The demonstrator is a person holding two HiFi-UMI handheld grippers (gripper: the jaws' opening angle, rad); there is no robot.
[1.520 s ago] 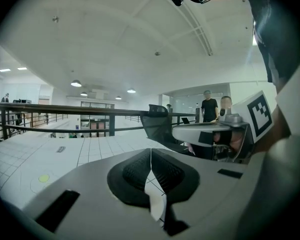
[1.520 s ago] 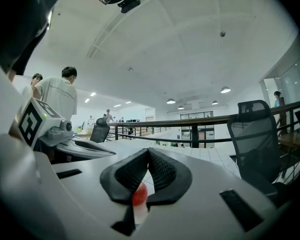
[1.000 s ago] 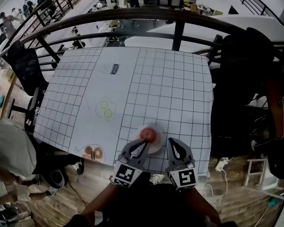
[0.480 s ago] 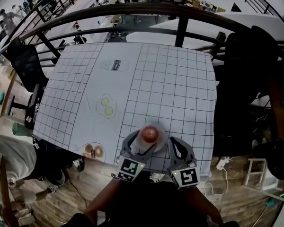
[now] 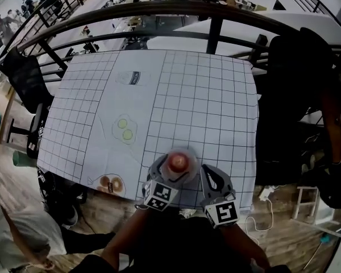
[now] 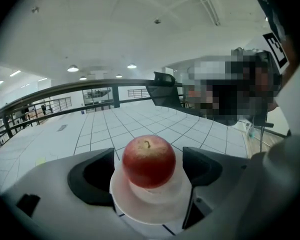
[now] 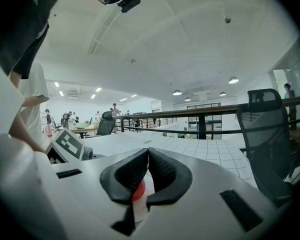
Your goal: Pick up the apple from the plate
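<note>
A red apple (image 5: 178, 161) with a short stem stands on a small white plate (image 5: 192, 155) near the table's front edge. My left gripper (image 5: 171, 170) reaches over the plate from the near side, and its jaws are opening. In the left gripper view the apple (image 6: 148, 160) stands between the two dark pads (image 6: 92, 176), with a gap on each side, so neither pad presses it. The plate (image 6: 150, 209) lies below the jaws. My right gripper (image 5: 209, 174) hovers just right of the plate, shut and empty. A sliver of the apple (image 7: 138, 191) shows under its closed tips (image 7: 148, 156).
A white gridded cloth (image 5: 204, 107) covers the table, with flat printed pictures of green slices (image 5: 125, 131), doughnuts (image 5: 111, 182) and a label (image 5: 135, 78). A black railing (image 5: 216, 36) runs behind the table and a black chair (image 5: 298, 95) stands at its right. A person (image 5: 23, 238) stands at lower left.
My left gripper has dropped and moved forward over the plate. Its jaws have gone from shut to wide apart around the apple. The right gripper has stayed put.
</note>
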